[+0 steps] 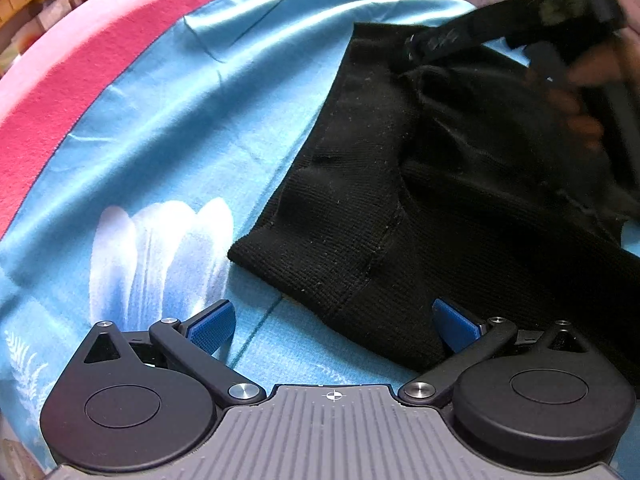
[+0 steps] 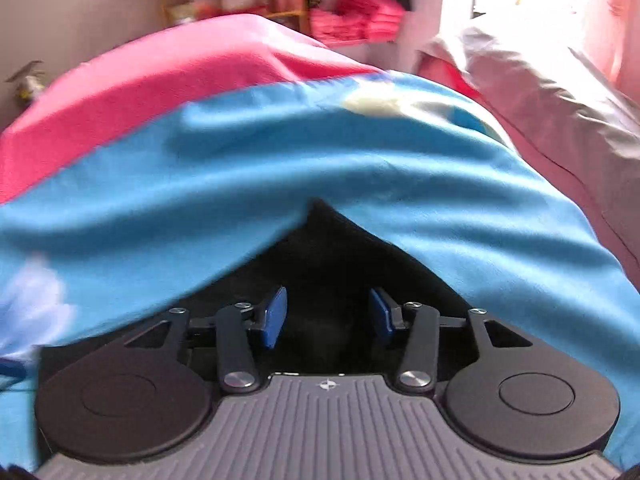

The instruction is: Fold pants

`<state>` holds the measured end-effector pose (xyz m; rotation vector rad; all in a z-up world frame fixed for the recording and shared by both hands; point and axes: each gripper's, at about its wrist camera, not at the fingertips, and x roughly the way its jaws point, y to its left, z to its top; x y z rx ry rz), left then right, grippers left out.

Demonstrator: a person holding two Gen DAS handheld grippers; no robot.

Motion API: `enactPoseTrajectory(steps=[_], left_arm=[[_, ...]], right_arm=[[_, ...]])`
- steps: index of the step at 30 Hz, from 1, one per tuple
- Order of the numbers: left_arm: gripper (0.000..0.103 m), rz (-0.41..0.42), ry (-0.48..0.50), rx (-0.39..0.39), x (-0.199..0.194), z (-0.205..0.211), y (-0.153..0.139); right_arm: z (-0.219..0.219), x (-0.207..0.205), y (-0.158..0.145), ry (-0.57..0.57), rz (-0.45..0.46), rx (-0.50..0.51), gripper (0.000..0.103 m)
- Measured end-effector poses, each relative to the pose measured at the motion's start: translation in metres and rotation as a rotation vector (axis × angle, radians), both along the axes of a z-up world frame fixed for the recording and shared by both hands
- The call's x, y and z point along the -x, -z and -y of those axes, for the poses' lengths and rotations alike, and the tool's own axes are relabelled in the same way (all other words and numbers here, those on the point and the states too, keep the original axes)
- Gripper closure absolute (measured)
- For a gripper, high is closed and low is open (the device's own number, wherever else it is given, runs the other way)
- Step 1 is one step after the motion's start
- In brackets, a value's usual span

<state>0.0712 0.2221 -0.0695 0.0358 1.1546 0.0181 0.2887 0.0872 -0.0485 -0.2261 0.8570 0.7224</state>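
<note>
Much bare sheet (image 1: 168,128) beside pants (image 1: 400,220)

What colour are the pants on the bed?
Black. The pants show best in the left wrist view, lying on the blue sheet.

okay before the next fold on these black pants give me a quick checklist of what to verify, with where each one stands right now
1. Left gripper open with nothing between its pads: ok.
2. Black pants flat on the blue sheet: not ok, bunched and creased toward the right.
3. Near hem by the left gripper lying smooth: ok.
4. Right gripper gripping fabric: not ok, pads apart over the dark cloth.
5. Right gripper over the pants: ok.
6. Edges of the layers lined up: cannot tell, the far part is blurred.
</note>
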Motion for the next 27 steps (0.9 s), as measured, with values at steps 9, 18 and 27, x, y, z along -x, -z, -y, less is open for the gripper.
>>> enactPoseTrajectory(steps=[9,18,27], left_arm=[[0.000,-0.022,-0.011,-0.017,-0.008,0.004,0.000],[0.000,0.010,0.016,0.060,-0.015,0.000,-0.029],[0.000,0.076,0.171,-0.063,-0.093,0.052,-0.017]], right_arm=[[-0.028,-0.007,0.020,0.062,0.055,0.016,0.026],[0.070,0.051,0.013,0.351,0.024,0.074,0.028],[0.117,0.042,-0.024,0.537,0.032,-0.074,0.024]])
